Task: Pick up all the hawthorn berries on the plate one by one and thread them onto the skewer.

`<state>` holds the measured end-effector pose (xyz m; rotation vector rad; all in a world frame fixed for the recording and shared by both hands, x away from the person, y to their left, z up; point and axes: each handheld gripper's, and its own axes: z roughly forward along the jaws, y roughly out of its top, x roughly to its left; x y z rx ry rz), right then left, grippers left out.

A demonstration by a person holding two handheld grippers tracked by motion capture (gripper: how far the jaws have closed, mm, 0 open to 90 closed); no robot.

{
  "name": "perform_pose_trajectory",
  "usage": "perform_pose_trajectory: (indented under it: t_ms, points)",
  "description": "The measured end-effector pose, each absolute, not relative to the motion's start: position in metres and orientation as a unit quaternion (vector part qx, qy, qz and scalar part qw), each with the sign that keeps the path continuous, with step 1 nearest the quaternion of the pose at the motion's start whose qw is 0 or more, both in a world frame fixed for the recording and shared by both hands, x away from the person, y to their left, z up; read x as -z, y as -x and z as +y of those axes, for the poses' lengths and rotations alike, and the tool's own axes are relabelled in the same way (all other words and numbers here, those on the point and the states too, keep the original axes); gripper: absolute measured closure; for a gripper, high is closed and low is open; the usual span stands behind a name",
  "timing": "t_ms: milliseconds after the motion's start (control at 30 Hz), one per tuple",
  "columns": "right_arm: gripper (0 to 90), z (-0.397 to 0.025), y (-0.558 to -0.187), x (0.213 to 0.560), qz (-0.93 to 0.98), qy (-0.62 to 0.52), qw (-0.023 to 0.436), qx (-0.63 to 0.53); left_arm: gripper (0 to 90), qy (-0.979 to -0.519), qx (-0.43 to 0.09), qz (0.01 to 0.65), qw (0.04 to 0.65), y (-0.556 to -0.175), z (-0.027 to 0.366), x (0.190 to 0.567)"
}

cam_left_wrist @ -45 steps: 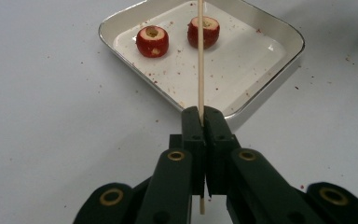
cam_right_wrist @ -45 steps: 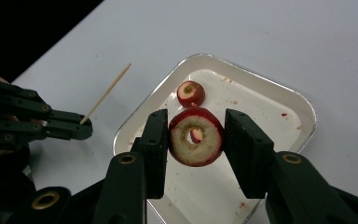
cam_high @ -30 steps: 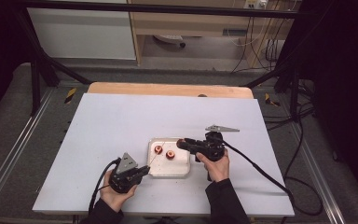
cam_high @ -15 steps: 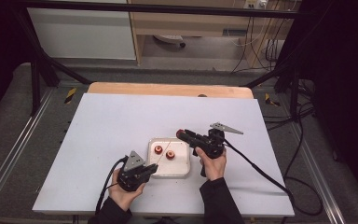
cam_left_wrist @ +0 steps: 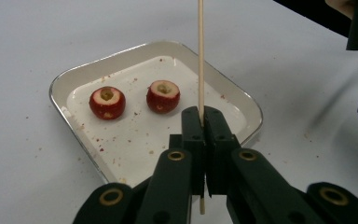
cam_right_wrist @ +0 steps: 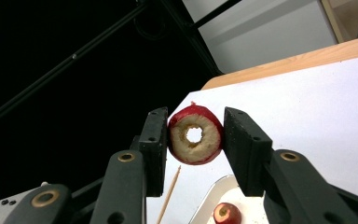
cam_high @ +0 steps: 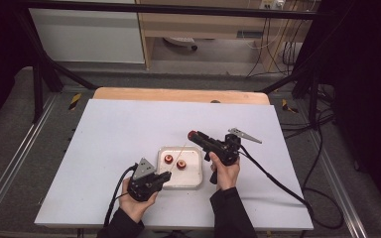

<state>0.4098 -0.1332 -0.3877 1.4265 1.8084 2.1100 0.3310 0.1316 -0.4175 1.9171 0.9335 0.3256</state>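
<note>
Gripping a cored red fruit (cam_right_wrist: 195, 135) between its jaws, the right gripper (cam_high: 195, 136) hangs above the table beyond the tray (cam_left_wrist: 247, 102); pale flesh, hole clean through. Left gripper (cam_left_wrist: 204, 116) clenched on a thin wooden skewer (cam_left_wrist: 200, 56), upright over the tray's near edge.

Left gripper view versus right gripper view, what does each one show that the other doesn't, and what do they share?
Left gripper view: the left gripper shut on the wooden skewer, two red fruits side by side in the tray. Right gripper view: the right gripper clamping a cored fruit, hole visible through it. Shared: skewer, tray, white table.
</note>
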Motion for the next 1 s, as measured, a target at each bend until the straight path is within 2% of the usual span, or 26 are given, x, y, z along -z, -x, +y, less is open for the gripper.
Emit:
perform_pose_trajectory:
  t_ms: [1000]
  points:
    - [61.8,-0.1274,-0.4077,0.3942,0.56,-0.449,0.007,-0.696,88.1,-0.774,-0.125,0.386,0.486,-0.331,0.1254,0.4167]
